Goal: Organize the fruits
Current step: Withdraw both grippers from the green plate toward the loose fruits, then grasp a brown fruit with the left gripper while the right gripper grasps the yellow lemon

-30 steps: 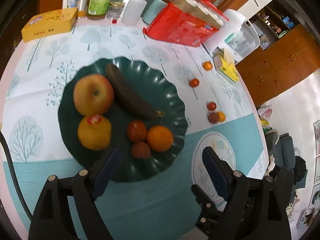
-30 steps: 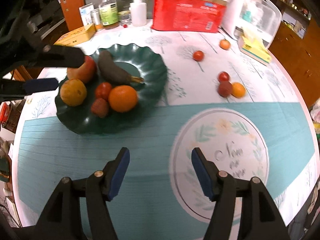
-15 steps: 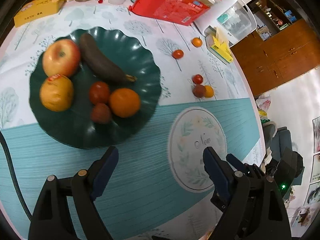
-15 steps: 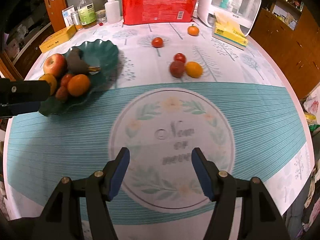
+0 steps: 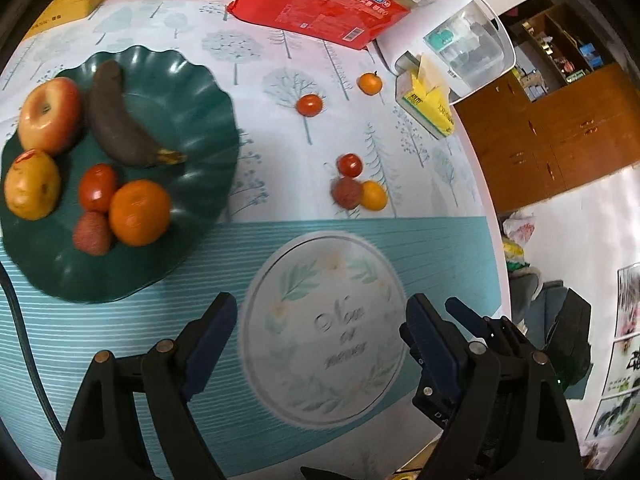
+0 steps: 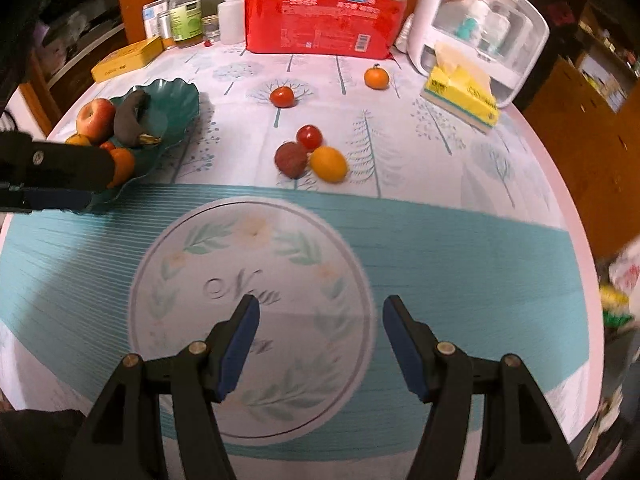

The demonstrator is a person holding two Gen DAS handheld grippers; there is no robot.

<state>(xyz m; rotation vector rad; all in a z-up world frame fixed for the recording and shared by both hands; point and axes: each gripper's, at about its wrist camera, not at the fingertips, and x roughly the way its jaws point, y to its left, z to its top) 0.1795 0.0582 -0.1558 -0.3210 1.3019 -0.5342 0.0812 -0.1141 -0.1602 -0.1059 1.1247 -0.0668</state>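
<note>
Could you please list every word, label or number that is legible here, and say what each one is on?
"New": script in the round medallion of the tablecloth; the smaller lines beneath are blurred.
Red package: white Chinese print and a barcode, too small to read.
Yellow tin, green-labelled bottle, yellow tissue box: print unreadable.

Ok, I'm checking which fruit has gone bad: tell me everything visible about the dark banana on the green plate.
The dark brown, almost black banana lies flat and curved in the scalloped dark green plate, unpeeled, its skin matt and overripe-looking. Its yellowish-brown stem end points toward the plate's middle. One side rests against the red-yellow apple; whether it touches the small red tomato is unclear. Neither gripper touches it.
</note>
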